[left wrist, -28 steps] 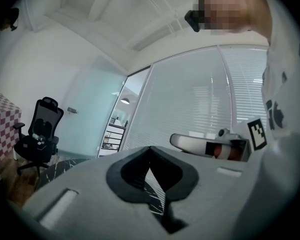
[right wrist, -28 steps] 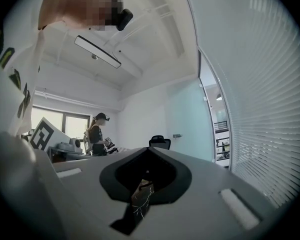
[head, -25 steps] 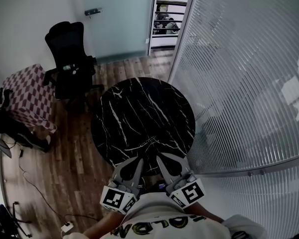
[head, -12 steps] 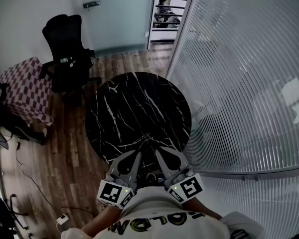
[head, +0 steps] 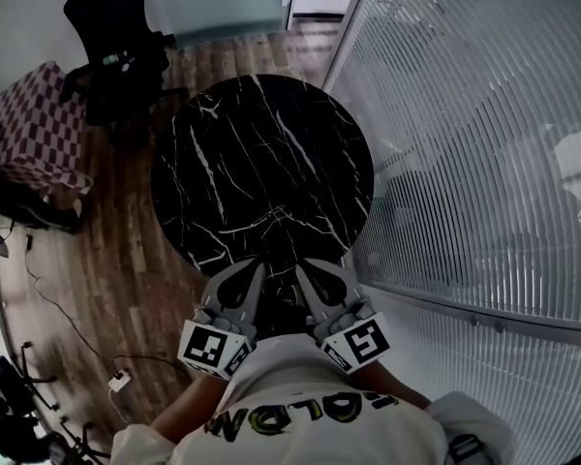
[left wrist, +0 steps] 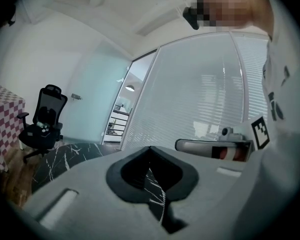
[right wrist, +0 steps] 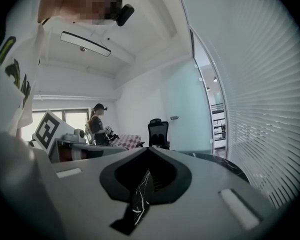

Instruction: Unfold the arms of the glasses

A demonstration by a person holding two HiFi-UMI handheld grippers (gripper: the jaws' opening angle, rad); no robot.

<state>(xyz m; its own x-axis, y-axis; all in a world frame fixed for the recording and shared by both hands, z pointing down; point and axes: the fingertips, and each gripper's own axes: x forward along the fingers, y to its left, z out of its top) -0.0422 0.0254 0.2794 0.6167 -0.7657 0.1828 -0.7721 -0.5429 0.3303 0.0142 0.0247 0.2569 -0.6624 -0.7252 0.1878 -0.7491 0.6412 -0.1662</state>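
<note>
At the near edge of a round black marble table with white veins (head: 261,163), the person holds two grey grippers side by side, both pointing away from the body toward the tabletop. The left gripper (head: 251,269) and the right gripper (head: 308,269) lie close together, their tips angled slightly toward each other. A cube with square black-and-white markers sits at the back of each one, just in front of the person's white shirt with yellow lettering (head: 300,415).

Seen in the left gripper view, the left gripper (left wrist: 150,149) has its jaws clenched together, and only a sliver of the veined marble shows through the dark opening behind the tips. The right gripper (right wrist: 149,150) looks the same in its own view: jaws pressed together, nothing between them.

No view lets the glasses be made out, on the table or at either gripper.

Beyond the table, a black mesh office chair (head: 116,42) stands on the brown wooden plank floor (head: 126,260), beside a table with a red-and-white checked cloth (head: 34,129). A ribbed glass wall (head: 484,143) runs along the right side. In the right gripper view, a person in a dark cap (right wrist: 96,124) stands far back.
</note>
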